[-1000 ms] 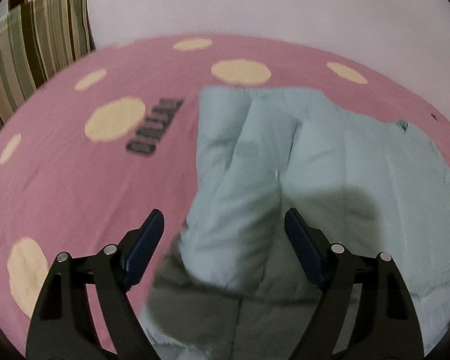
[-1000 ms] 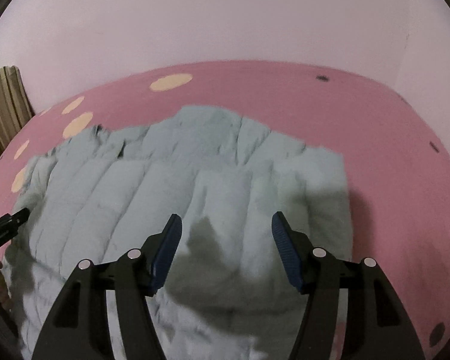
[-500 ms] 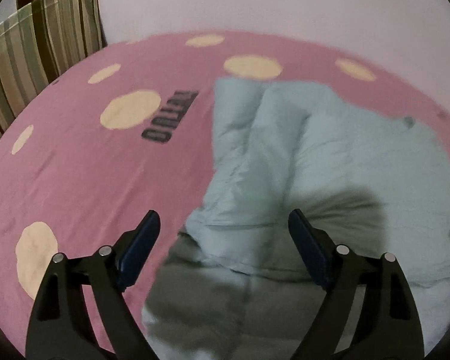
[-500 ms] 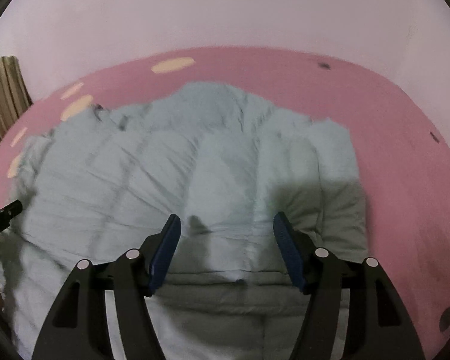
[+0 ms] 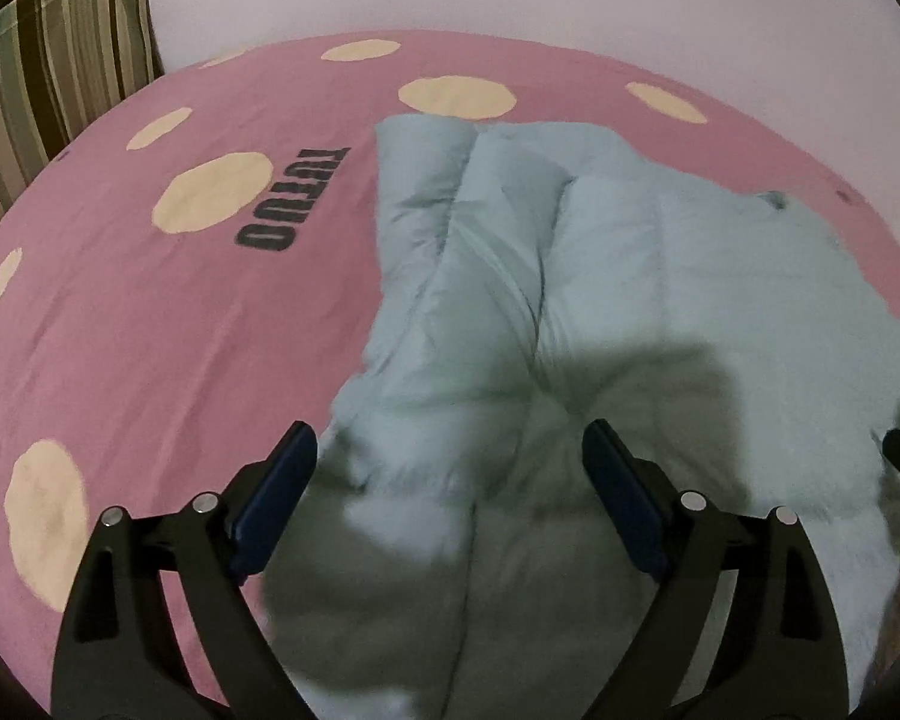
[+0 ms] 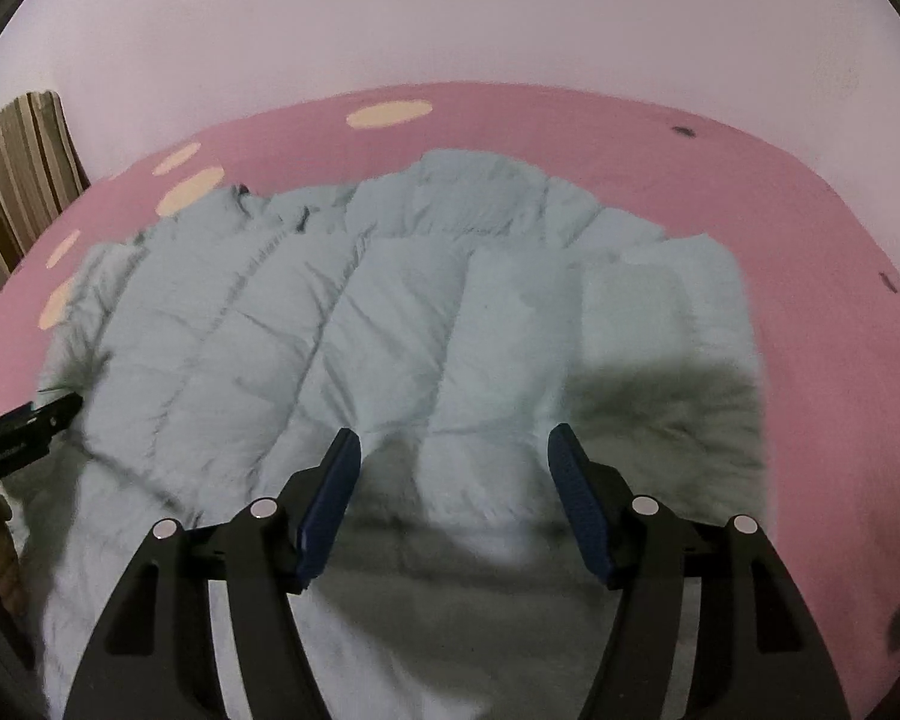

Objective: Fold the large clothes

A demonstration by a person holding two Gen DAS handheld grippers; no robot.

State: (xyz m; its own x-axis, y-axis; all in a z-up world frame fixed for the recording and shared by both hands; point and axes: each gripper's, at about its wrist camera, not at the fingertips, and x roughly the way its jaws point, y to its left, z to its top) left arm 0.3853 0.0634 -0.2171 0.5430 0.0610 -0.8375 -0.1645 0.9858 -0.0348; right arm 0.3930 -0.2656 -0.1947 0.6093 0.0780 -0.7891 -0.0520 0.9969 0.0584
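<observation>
Left wrist view shows the left gripper [image 5: 450, 462] with fingers spread wide and empty, above the near left edge of a pale blue quilted puffer jacket [image 5: 630, 276] lying flat on a pink bedsheet with cream spots [image 5: 150, 330]. The right gripper [image 6: 453, 468] is likewise spread and empty over the jacket's near right part. A fold looks about to begin: each gripper probably needs to drop onto the near hem and pinch it.

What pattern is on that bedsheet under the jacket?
The pink bedsheet carries cream oval spots and dark lettering, clearest in the left wrist view.
</observation>
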